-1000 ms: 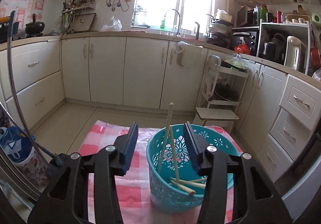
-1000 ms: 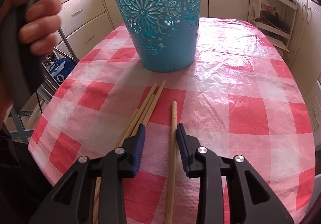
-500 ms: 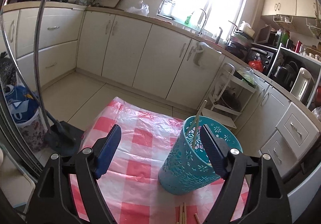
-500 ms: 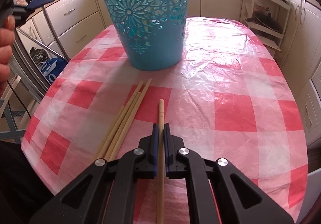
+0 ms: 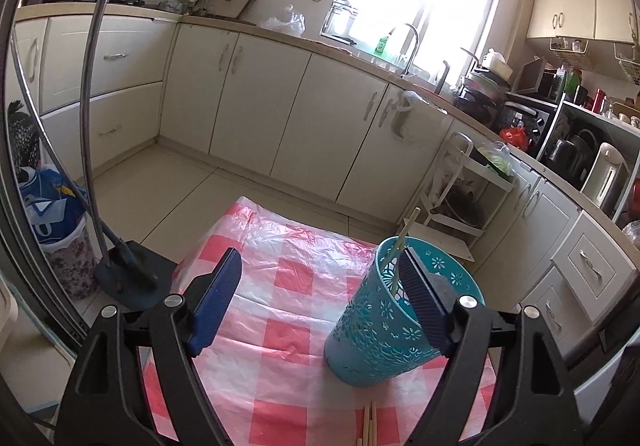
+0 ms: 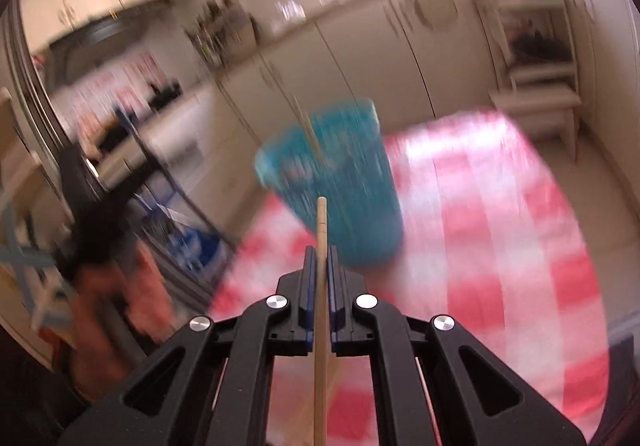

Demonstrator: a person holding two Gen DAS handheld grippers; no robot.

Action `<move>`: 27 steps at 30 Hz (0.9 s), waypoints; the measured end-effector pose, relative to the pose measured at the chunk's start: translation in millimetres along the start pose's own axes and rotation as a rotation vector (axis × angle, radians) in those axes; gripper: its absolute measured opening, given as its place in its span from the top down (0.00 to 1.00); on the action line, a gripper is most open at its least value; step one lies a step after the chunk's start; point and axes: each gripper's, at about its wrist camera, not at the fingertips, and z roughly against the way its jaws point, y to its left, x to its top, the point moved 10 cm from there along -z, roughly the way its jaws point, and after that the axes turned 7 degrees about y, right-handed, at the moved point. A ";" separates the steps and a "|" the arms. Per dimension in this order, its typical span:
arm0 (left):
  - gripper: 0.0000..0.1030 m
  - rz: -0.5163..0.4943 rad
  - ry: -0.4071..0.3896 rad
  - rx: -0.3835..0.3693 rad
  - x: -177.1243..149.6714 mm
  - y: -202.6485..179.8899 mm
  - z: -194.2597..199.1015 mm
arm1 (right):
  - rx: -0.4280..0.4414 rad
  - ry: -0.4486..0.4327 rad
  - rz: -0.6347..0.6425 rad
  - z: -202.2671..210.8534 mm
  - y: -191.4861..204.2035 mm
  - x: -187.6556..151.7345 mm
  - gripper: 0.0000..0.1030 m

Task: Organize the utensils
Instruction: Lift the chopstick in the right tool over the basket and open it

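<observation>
A teal perforated basket [image 5: 384, 334] stands on the pink checked tablecloth [image 5: 280, 286], with a chopstick [image 5: 404, 242] leaning out of it. My left gripper [image 5: 320, 298] is open and empty, raised above the table to the left of the basket. Ends of loose chopsticks [image 5: 370, 424] lie on the cloth in front of the basket. In the blurred right wrist view my right gripper [image 6: 320, 266] is shut on a wooden chopstick [image 6: 321, 222], lifted off the table and pointing at the basket [image 6: 340, 182].
Kitchen cabinets [image 5: 280, 118] and a white shelf cart [image 5: 468, 190] stand beyond the table. A dustpan with a long handle [image 5: 120, 270] and a bin [image 5: 56, 222] stand on the floor at the left. The person's other hand and gripper [image 6: 104, 230] show left in the right wrist view.
My right gripper closed on the single chopstick and has lifted it off the cloth toward the basket. My left gripper pulled back and left from over the basket and opened wider.
</observation>
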 end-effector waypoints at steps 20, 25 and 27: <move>0.25 0.054 0.021 -0.025 5.1 7.4 -3.1 | -0.175 -0.297 -0.030 -92.6 2.3 145.2 0.94; 0.25 0.059 0.030 -0.013 2.2 11.9 -3.3 | -0.177 -0.231 0.028 -92.1 8.3 121.0 0.92; 0.25 0.064 0.037 -0.006 0.4 14.9 -4.1 | -0.181 -0.216 0.045 -86.6 7.1 112.2 0.82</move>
